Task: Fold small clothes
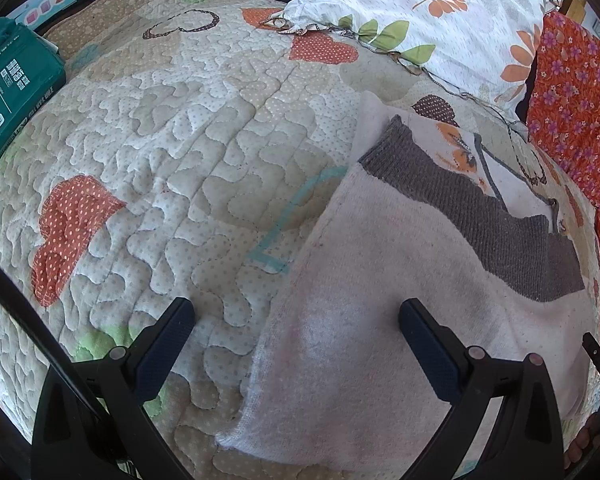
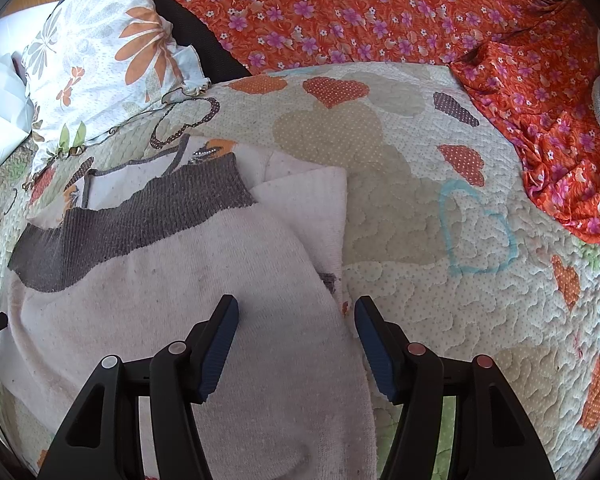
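A small pale pink knit garment [image 1: 380, 300] with a grey ribbed band [image 1: 480, 216] lies partly folded on the quilted bedspread [image 1: 180, 140]. My left gripper [image 1: 296, 320] is open and empty, hovering over the garment's left edge. In the right wrist view the same garment [image 2: 160, 300] lies at left, its grey band [image 2: 132, 220] across the top and a folded flap [image 2: 312, 208] sticking out at right. My right gripper [image 2: 296, 320] is open and empty over the garment's right edge.
A floral white pillow [image 1: 420, 8] and an orange flowered cloth [image 2: 380, 12] lie at the far side of the bed. A teal box [image 1: 8, 92] sits at the left. The quilt [image 2: 460, 280] extends to the right of the garment.
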Demonstrator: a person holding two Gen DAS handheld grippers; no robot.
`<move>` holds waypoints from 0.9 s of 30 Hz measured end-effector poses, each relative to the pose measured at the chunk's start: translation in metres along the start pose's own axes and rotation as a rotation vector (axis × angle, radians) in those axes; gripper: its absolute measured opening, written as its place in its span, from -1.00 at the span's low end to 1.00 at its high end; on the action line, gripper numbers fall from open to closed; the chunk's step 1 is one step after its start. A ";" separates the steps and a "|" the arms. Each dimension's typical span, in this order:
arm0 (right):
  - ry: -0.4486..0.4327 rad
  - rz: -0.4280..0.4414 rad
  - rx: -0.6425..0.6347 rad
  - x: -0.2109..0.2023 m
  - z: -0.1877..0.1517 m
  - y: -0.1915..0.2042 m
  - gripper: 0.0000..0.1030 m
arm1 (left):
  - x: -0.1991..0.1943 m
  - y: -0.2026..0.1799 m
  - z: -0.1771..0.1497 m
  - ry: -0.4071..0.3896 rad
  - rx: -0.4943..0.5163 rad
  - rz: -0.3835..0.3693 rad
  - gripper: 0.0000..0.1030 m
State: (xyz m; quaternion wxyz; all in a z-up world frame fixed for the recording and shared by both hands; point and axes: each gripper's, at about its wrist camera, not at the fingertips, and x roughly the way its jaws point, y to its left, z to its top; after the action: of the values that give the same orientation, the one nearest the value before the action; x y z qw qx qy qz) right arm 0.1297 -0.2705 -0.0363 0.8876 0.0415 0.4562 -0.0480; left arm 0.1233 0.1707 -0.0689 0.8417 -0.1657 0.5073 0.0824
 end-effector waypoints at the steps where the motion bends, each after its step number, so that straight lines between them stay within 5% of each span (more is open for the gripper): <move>1: 0.000 0.000 0.000 0.000 0.000 0.000 0.27 | 0.000 0.000 0.000 0.000 0.000 0.000 0.99; 27: 0.002 0.000 -0.002 0.001 -0.002 0.001 0.33 | -0.008 -0.001 0.002 -0.019 -0.004 -0.005 0.99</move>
State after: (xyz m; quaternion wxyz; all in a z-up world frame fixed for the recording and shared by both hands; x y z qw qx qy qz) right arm 0.1286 -0.2697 -0.0382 0.8872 0.0407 0.4572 -0.0477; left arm 0.1213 0.1702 -0.0607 0.8464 -0.1676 0.4987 0.0830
